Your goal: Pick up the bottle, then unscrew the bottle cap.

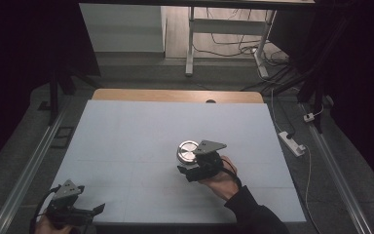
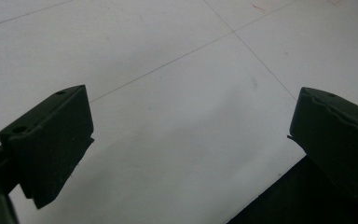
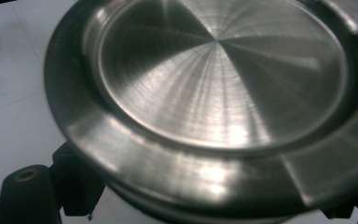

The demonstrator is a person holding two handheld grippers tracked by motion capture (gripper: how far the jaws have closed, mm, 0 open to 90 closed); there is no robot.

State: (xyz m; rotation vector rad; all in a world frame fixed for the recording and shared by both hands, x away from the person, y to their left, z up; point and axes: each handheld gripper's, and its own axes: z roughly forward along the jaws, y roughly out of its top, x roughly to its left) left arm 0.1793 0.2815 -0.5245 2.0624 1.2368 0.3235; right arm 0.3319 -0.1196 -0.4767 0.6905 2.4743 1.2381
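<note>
Steel catches the light on a round metal lid (image 1: pixel 187 151) sitting near the middle of the white desk (image 1: pixel 126 146). The right tool (image 1: pixel 189 167) is clenched on the lid's near rim; in the right gripper view the brushed disc (image 3: pixel 219 79) looms over one black jaw below it. The left tool (image 1: pixel 90 212) rests at the desk's near left corner, well apart, jaws released with bare desk (image 2: pixel 177 116) between them. Beyond the far edge stand a frame leg (image 1: pixel 190 44) and loose cables (image 1: pixel 238 46); a power strip (image 1: pixel 292 143) lies on the floor to the right.
</note>
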